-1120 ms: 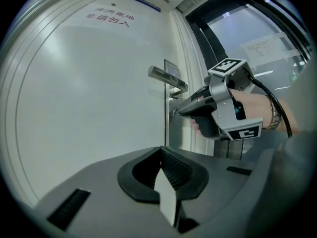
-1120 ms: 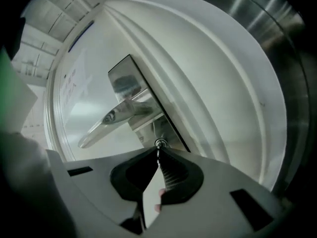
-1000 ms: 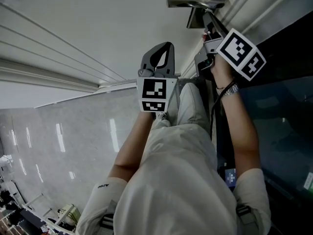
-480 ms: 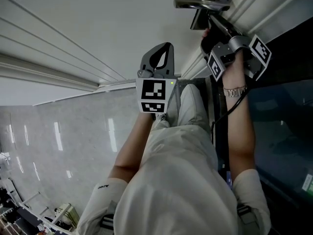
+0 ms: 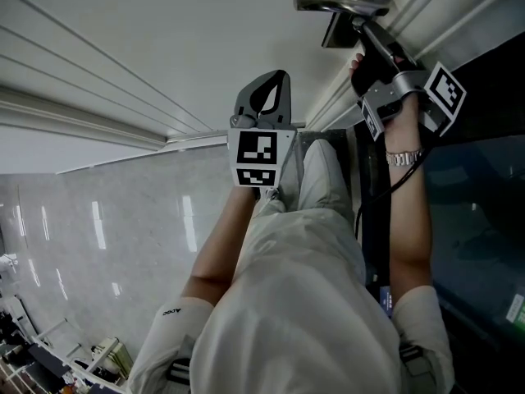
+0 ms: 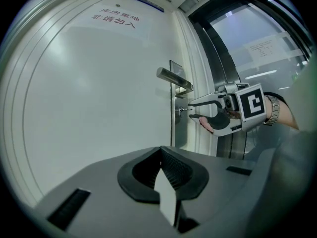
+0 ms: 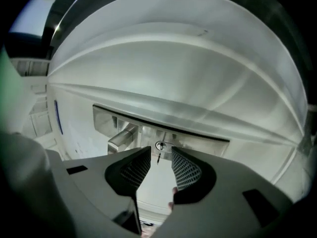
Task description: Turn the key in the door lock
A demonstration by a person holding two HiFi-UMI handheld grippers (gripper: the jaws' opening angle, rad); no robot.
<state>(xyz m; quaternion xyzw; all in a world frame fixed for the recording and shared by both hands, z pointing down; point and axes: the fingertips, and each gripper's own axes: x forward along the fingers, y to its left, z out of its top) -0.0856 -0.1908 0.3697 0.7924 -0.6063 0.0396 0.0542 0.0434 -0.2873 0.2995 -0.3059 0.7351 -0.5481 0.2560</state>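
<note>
two fingers of the right gripper are seen apart. they have just been opened, and the key is seen between them, not pinched. the key is stuck in the lock, near the door handle, on the white door. the fingers of the left gripper are pressed together with nothing in them, and it is held well apart from the lock. it is judged that the key could be bumped or bent if the fingers are closed on it crookedly, and it could slip if it is gripped too softly. no box or cup is seen. only the lock has something in it, the key.
</note>
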